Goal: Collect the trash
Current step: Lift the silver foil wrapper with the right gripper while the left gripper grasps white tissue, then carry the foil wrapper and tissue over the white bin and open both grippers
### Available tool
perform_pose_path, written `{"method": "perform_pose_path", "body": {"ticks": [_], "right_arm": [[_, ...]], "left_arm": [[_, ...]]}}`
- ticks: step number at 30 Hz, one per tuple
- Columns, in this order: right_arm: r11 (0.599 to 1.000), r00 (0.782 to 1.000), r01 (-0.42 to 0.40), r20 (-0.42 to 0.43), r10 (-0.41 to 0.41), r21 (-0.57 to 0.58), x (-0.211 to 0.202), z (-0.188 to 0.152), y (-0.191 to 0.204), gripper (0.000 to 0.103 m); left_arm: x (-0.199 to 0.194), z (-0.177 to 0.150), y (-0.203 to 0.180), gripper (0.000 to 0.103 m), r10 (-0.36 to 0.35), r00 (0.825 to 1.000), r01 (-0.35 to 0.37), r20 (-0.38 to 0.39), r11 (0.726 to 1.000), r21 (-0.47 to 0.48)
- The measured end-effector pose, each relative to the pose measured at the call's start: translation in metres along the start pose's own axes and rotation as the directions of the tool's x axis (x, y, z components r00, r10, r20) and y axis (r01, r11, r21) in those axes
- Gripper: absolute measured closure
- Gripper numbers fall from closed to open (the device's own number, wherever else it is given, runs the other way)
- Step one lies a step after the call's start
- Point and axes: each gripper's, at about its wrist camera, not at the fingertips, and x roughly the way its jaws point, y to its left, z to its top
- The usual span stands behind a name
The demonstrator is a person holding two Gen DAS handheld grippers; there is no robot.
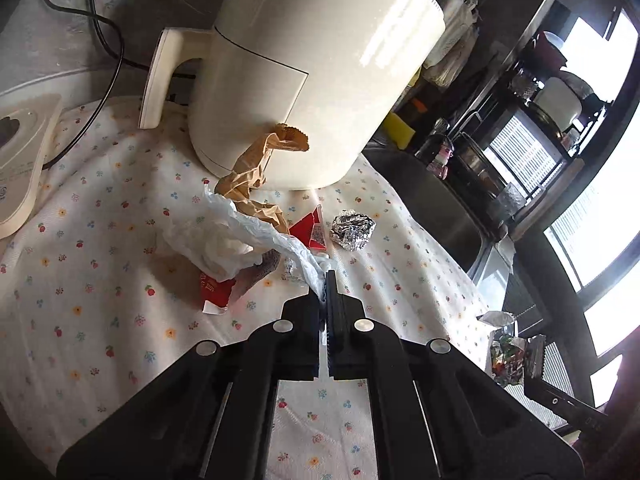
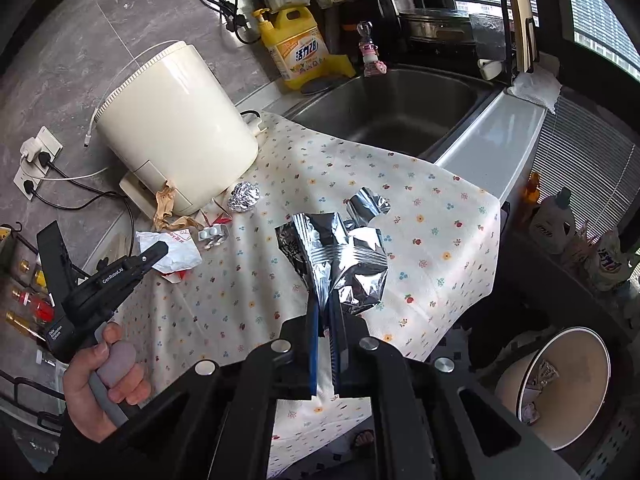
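Cloth (image 2: 400, 200) with small flowers is spread over the counter, where a cream appliance (image 1: 304, 72) is stood by brown paper (image 1: 248, 188), a red scrap (image 1: 310, 232) and a foil ball (image 1: 353, 229). White wrapper (image 1: 224, 240) is pinched by the left gripper (image 1: 327, 280), pressed together on its twisted end. Silver pouch (image 2: 340, 256) is clamped over the cloth by the right gripper (image 2: 326, 308).

We're counting one foil ball (image 1: 352, 232), one brown paper scrap (image 1: 256, 184), one white wrapper (image 1: 224, 244), two red packet bits (image 1: 310, 232), one silver foil pouch (image 2: 340, 256). We're also seeing one cream appliance (image 1: 312, 72), one yellow detergent bottle (image 2: 298, 50), one sink (image 2: 400, 104), one bin (image 2: 556, 384), two grippers.
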Motion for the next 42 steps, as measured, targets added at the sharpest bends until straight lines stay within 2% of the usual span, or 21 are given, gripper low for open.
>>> {"method": "perform_pose_path", "body": {"ticks": [5,12,17,21,25,32,37,42], "right_arm": [[0.997,0.998,-0.05,-0.03,0.048,-0.055,0.005,-0.001,0.007,0.097],[0.987,0.992,-0.117,-0.062,0.11,-0.111,0.001,0.0,0.009,0.097],[0.979,0.985,-0.162,-0.076,0.154,-0.119,-0.009,0.002,-0.001,0.097],[0.978,0.984,-0.175,-0.062,0.168,-0.117,-0.025,0.002,-0.018,0.097],[0.983,0.987,-0.158,-0.037,0.155,-0.094,-0.041,0.002,-0.046,0.097],[0.995,0.995,-0.098,0.001,0.098,-0.007,-0.072,-0.008,-0.118,0.097],[0.994,0.999,-0.044,0.017,0.043,0.096,-0.09,-0.022,-0.178,0.097],[0.984,1.0,0.003,0.021,-0.006,0.18,-0.106,-0.045,-0.23,0.097]], "left_arm": [[-0.035,-0.001,0.003,0.1,0.037,0.997,-0.036,0.063,0.999,-0.008],[-0.082,-0.024,0.002,0.1,0.094,0.988,-0.089,0.122,0.995,-0.041],[-0.093,-0.039,-0.011,0.1,0.118,0.986,-0.111,0.122,0.992,-0.058],[-0.092,-0.05,-0.036,0.1,0.112,0.988,-0.108,0.11,0.993,-0.036],[-0.084,-0.059,-0.069,0.1,0.092,0.991,-0.093,0.094,0.996,0.013],[-0.061,-0.077,-0.132,0.1,0.024,0.999,-0.028,0.033,0.995,0.1],[-0.04,-0.097,-0.176,0.1,-0.015,0.999,0.02,-0.031,0.986,0.167],[-0.02,-0.125,-0.222,0.1,-0.059,0.992,0.084,-0.108,0.967,0.24]]}}
